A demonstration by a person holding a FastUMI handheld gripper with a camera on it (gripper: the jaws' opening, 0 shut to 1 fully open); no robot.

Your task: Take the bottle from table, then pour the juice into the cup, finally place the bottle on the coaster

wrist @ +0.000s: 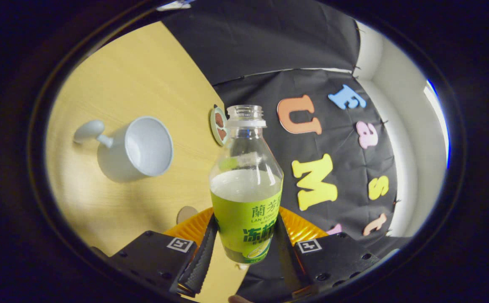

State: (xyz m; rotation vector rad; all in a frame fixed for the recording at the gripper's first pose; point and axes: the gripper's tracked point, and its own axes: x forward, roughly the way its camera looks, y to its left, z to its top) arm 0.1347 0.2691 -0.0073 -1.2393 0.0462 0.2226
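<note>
My gripper (pixel 246 222) is shut on a clear plastic bottle (pixel 246 189) with a green label, one finger on each side of its lower body. The cap is off, and pale juice fills it to about the label's upper edge. A white cup (pixel 143 149) with a rounded handle stands on the wooden table (pixel 135 75), off to the left beyond the fingers, its mouth showing nothing inside. Past the bottle's neck, at the table's far edge, sits a small round coaster (pixel 218 125) with a brown pattern.
An orange ribbed disc (pixel 191 229) shows on both sides of the bottle's base, just behind the fingers. A small beige round thing (pixel 186 213) lies by it on the table. The black cloth wall (pixel 269 42) closes the table's far side.
</note>
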